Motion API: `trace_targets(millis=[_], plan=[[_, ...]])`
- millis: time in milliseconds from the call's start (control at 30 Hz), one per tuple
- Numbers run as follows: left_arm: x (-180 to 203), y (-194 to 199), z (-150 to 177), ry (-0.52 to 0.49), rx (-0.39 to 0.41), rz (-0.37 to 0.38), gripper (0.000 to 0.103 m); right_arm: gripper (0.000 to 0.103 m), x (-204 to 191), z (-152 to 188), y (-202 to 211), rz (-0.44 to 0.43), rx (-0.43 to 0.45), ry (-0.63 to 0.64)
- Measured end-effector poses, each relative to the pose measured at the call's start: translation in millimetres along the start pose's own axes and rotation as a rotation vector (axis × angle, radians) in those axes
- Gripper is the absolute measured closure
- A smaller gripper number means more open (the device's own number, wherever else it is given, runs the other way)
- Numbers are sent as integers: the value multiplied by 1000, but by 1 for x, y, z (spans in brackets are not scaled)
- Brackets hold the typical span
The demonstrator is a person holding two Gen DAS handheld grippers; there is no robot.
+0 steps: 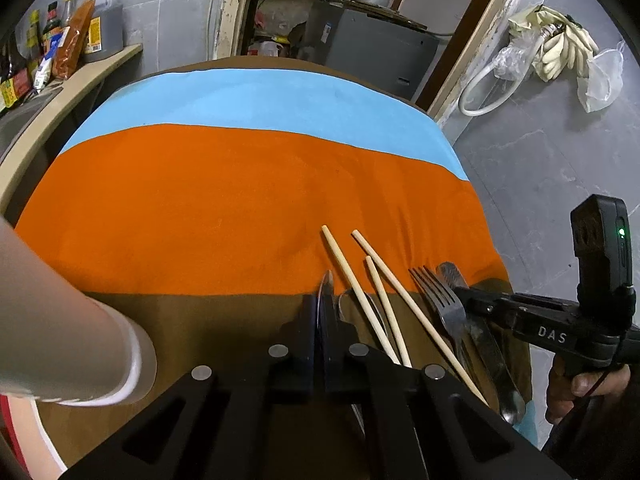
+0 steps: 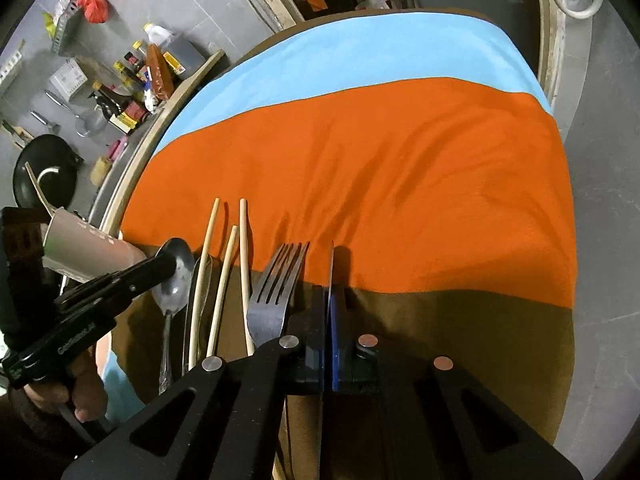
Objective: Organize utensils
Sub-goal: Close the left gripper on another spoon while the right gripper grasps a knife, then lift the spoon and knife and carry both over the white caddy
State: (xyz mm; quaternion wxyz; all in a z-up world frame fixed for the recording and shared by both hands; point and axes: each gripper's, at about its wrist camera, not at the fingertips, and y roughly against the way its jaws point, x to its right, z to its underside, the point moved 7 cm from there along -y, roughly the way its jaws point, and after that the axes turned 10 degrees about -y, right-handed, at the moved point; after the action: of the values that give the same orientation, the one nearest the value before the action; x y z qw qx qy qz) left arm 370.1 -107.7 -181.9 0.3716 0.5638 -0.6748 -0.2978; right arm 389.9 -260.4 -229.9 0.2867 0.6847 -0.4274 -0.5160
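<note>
Three wooden chopsticks (image 1: 384,304), a fork (image 1: 444,300), a spoon and a knife lie side by side at the near edge of a table with an orange, blue and brown cloth (image 1: 240,200). My left gripper (image 1: 320,320) is shut on the spoon (image 2: 176,276), seen edge-on between its fingers. My right gripper (image 2: 330,312) is shut on the knife (image 1: 480,332), whose blade (image 2: 331,272) stands on edge between its fingers. In the right wrist view the chopsticks (image 2: 224,272) and fork (image 2: 276,288) lie between the two grippers.
A beige cup-like cylinder (image 1: 68,328) lies at the left near my left gripper. A counter (image 1: 60,92) with sauce bottles (image 1: 72,36) runs along the left. Grey floor lies to the right, with a hose and gloves (image 1: 560,48).
</note>
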Motion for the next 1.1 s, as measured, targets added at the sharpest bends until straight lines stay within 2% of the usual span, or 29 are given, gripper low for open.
trace_targets(millis=[167, 300, 400, 500, 667, 900, 1100], plan=[[3, 18, -2, -13, 45, 3, 100, 102, 4, 3, 31, 0, 99, -36], [5, 42, -3, -54, 114, -22, 100, 102, 2, 15, 66, 5, 229, -63], [6, 62, -1, -59, 173, -9, 100, 102, -3, 22, 89, 6, 319, -63], [3, 85, 0, -51, 241, 1, 100, 102, -12, 29, 111, 33, 408, -55], [-7, 120, -2, -60, 315, 16, 100, 102, -25, 32, 145, 82, 498, -63], [-41, 183, -16, -39, 425, 34, 100, 102, -82, 32, 202, 121, 663, -16], [-101, 236, -27, 7, 515, -43, 100, 102, -148, 26, 225, 42, 756, 31]])
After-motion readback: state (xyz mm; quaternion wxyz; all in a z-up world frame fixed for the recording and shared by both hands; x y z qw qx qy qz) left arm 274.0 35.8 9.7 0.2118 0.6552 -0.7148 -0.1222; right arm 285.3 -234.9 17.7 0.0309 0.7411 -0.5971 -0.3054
